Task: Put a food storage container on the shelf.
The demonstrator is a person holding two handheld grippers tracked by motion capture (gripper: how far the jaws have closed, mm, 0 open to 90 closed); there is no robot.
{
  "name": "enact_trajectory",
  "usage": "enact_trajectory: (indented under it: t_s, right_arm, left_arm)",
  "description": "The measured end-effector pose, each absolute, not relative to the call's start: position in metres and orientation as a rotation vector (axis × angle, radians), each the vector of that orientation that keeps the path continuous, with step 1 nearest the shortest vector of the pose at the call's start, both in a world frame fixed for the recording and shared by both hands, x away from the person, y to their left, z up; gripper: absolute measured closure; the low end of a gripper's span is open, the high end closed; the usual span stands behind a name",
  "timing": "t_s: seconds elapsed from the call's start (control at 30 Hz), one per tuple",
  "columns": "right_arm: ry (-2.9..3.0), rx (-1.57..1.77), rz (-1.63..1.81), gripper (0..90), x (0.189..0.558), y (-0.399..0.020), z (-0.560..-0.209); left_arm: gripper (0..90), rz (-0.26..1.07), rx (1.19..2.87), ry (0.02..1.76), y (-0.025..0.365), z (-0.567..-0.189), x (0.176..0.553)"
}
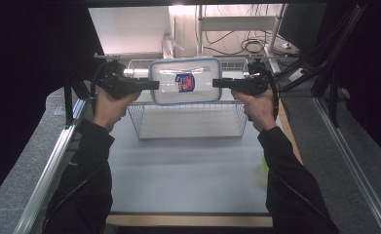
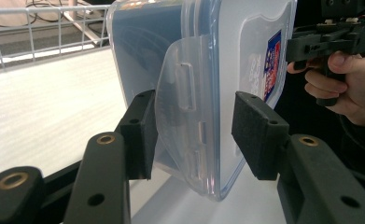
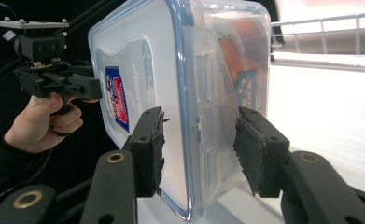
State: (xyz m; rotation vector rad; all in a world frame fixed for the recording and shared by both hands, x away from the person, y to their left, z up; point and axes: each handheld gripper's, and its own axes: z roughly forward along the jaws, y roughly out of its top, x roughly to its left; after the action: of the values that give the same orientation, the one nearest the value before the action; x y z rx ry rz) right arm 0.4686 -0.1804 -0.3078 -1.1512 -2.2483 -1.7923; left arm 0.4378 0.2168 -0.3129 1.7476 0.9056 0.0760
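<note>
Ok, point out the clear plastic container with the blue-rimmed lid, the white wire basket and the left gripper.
clear plastic container [image 1: 171, 78], high view, on its lid
white wire basket [image 1: 134, 122], high view, on its left wall
left gripper [image 2: 194, 135], left gripper view, midway between its fingertips

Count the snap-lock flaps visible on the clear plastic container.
2: one flap at the container's end between the left gripper's jaws, the other flap at the right gripper's end. Others may be hidden.

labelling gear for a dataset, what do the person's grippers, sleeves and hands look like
Both the left gripper and right gripper are matte black with pistol-style handles and black cables. Their jaws are flat bars with brass-ringed pivots, tipped by blocky black foam pads. The person wears long black sleeves; the hands are ungloved.
</note>
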Motion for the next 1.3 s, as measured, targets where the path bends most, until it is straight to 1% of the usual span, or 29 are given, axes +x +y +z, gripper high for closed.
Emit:
enact_trajectory:
  t_s: [0.23, 0.4, 0.57, 0.73, 0.87, 0.93, 1.0, 1.07, 1.1, 1.17, 1.2, 1.3]
  right_arm:
    - [-2.223, -1.205, -1.774, 53.1, 0.484, -0.184, -0.313]
    - [-2.209, -1.202, -1.772, 53.2, 0.485, -0.185, -0.316]
    - [-2.181, -1.198, -1.786, 53.5, 0.485, -0.186, -0.319]
    - [-2.184, -1.209, -1.794, 52.2, 0.484, -0.185, -0.320]
    - [-2.217, -1.223, -1.795, 50.5, 0.484, -0.181, -0.321]
    - [-2.239, -1.226, -1.805, 50.3, 0.484, -0.180, -0.321]
    - [-2.243, -1.239, -1.810, 48.8, 0.484, -0.178, -0.322]
    - [-2.248, -1.261, -1.789, 45.1, 0.484, -0.177, -0.322]
    - [-2.254, -1.275, -1.785, 43.3, 0.484, -0.177, -0.322]
    - [-2.239, -1.282, -1.774, 40.8, 0.486, -0.178, -0.323]
    - [-2.230, -1.284, -1.777, 39.9, 0.487, -0.178, -0.324]
    - [-2.186, -1.323, -1.768, 36.0, 0.490, -0.180, -0.325]
  left_arm:
    - [50.7, 0.069, 1.728, 0.935, 0.211, -0.318, 0.452]
    - [50.6, 0.067, 1.711, 0.928, 0.213, -0.320, 0.455]
    - [47.3, 0.143, 1.709, 0.881, 0.211, -0.324, 0.452]
    - [46.1, 0.169, 1.711, 0.871, 0.210, -0.325, 0.450]
    - [44.0, 0.273, 1.763, 0.873, 0.207, -0.322, 0.447]
    - [42.2, 0.300, 1.781, 0.875, 0.206, -0.322, 0.446]
    - [45.2, 0.293, 1.791, 0.880, 0.204, -0.324, 0.448]
    - [45.1, 0.330, 1.823, 0.893, 0.202, -0.327, 0.449]
    - [44.5, 0.323, 1.795, 0.891, 0.203, -0.327, 0.449]
    - [47.8, 0.297, 1.787, 0.885, 0.205, -0.328, 0.450]
    - [49.9, 0.308, 1.806, 0.890, 0.203, -0.328, 0.450]
    - [50.0, 0.359, 1.896, 0.896, 0.195, -0.332, 0.451]
